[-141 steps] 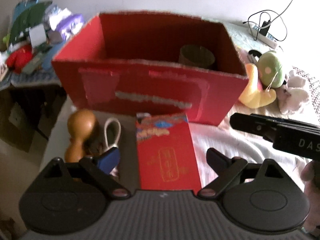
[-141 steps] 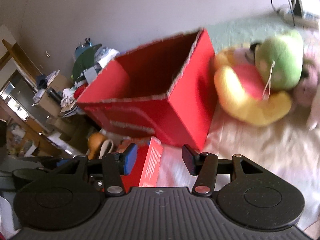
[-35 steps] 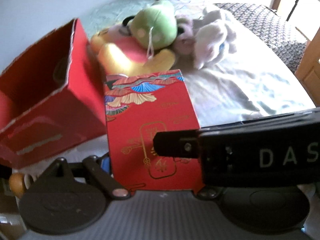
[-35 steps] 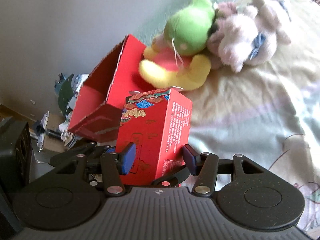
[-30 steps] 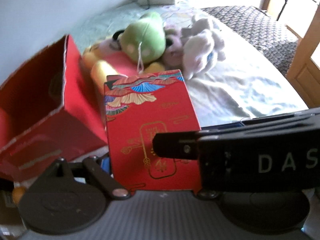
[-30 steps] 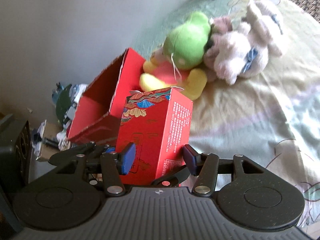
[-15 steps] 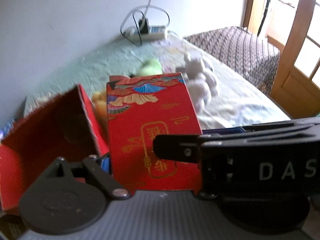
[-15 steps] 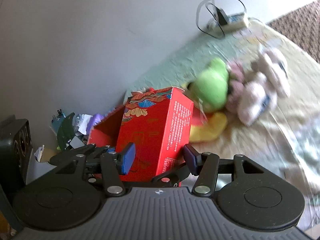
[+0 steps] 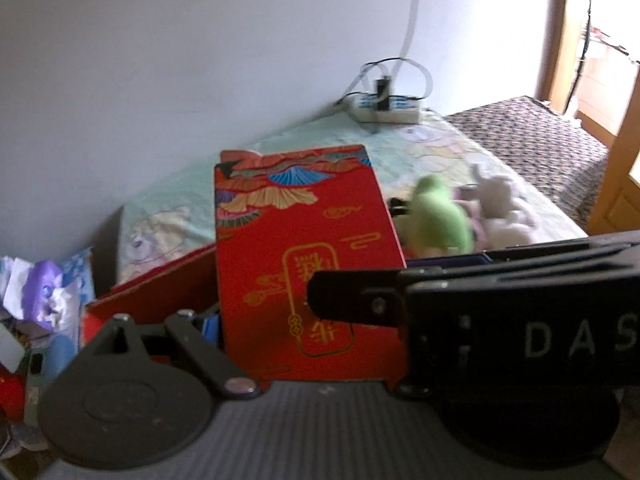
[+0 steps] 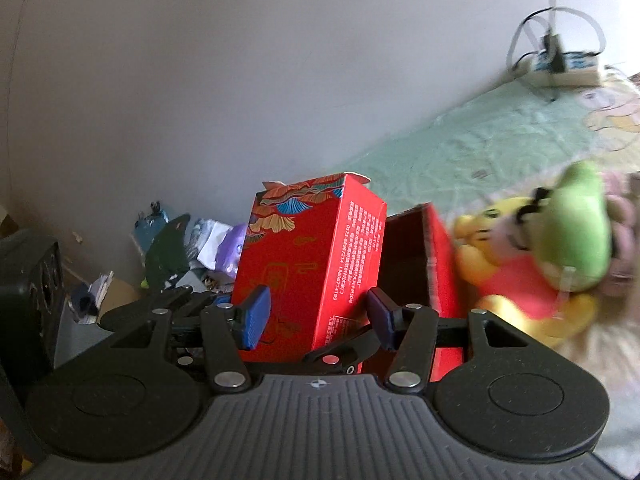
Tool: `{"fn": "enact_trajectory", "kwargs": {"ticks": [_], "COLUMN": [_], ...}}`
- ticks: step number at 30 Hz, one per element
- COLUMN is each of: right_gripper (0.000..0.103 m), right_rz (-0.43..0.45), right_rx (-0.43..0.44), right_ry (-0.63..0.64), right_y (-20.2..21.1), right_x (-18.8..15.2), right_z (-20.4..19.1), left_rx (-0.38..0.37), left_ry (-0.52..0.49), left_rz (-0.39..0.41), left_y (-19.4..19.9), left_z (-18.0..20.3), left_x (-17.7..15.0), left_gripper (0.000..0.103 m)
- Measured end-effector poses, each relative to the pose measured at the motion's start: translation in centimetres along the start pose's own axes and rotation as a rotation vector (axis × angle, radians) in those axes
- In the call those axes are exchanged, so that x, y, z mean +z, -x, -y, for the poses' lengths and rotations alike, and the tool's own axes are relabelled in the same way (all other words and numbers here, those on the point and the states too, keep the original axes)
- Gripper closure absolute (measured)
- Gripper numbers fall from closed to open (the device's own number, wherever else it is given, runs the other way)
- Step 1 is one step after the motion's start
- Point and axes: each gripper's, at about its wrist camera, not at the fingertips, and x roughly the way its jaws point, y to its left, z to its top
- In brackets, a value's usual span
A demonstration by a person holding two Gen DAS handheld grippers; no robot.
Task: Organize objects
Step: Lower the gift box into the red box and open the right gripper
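The left claw [image 9: 308, 332] sits low in its own frame's centre, both fingers pressed on the broad sides of a red gift box [image 9: 304, 264]. The right claw [image 10: 318, 316] crosses it from the right, its blue pads [image 10: 254, 316] clamping the box's narrower faces, pointing gently downward.

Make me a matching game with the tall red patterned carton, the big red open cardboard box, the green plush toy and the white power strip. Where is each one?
Things:
1. tall red patterned carton
2. big red open cardboard box
3. green plush toy
4. white power strip

Places:
A. by the wall at the far end of the bed
B. gripped by both the left gripper and the right gripper
C. lying on a yellow plush toy
D. just behind the held carton

Pairs: 1-B, 2-D, 3-C, 4-A
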Motion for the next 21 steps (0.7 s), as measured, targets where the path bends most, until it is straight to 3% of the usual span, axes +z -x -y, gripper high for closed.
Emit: {"fn": "enact_trajectory", "kwargs": {"ticks": [9,21], "right_gripper": [0.047,0.042], "right_rz": [-0.196,-0.471], "right_rx": [-0.005,-0.063], "right_ry": [0.022,-0.037], "right_y": [-9.5,-17.6], "right_x": [0.1,-0.6], "right_z": [-2.1,0.8], "left_rx": [0.045,-0.037], "left_ry": [0.101,0.177], "left_rz": [-0.120,-0.350], "left_y": [-5.1,-13.8], "left_z": [-7.5,-10.7], "left_x": [-2.1,-5.0], "left_gripper": [0.019,0.020]}}
